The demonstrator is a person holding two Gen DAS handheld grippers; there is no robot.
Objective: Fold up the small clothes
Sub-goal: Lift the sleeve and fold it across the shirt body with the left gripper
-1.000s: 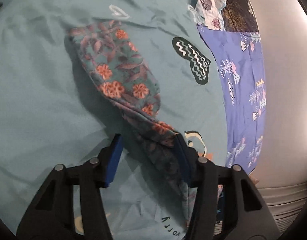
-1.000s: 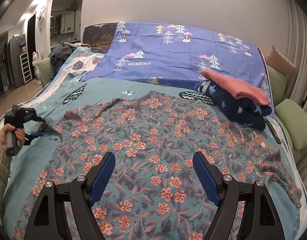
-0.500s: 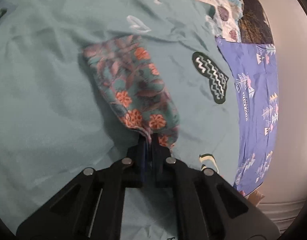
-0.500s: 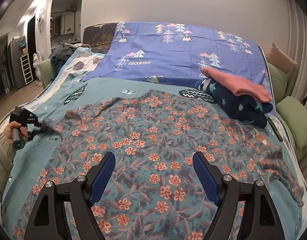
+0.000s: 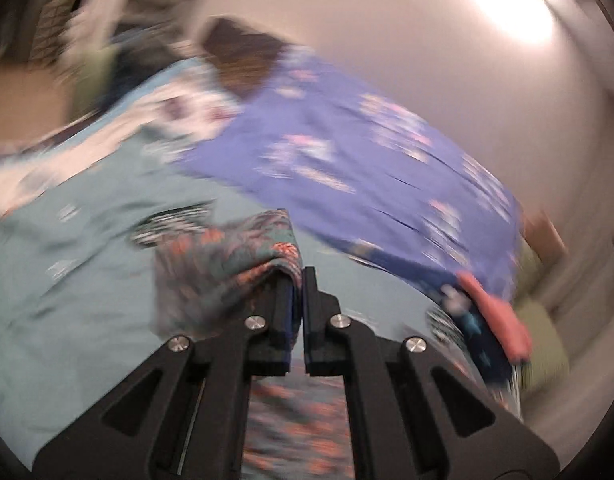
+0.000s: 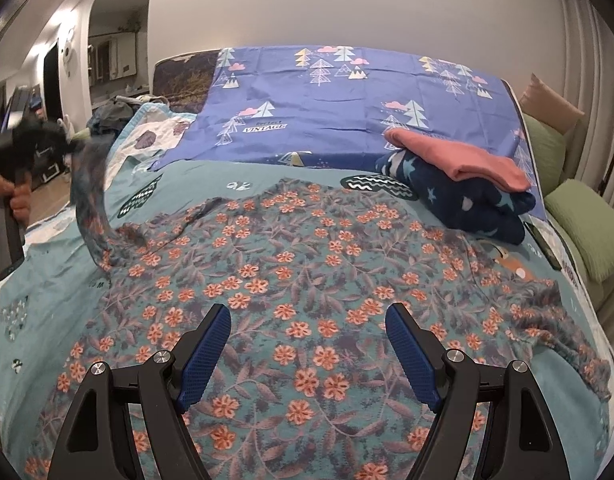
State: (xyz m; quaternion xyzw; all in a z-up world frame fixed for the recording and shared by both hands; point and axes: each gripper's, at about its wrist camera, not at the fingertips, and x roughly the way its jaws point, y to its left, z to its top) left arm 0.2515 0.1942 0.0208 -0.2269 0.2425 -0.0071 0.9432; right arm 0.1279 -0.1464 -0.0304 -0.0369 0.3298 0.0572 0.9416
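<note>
Sleeve (image 5: 243,256) getting pinched in left gripper (image 5: 297,280), hanging off shirt (image 6: 307,280) left side, lying crosswise, right gripper (image 6: 309,344) hovering wide open, empty.

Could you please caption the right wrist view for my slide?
Open right gripper hovers over the floral shirt while the left gripper lifts its sleeve off the bed.

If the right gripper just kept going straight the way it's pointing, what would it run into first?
Most likely the floral garment spread flat on the bed. The right gripper is open and empty, angled down, and that fabric fills the gap between its fingers. Depth is hard to judge, but nothing else shows in between.
</note>
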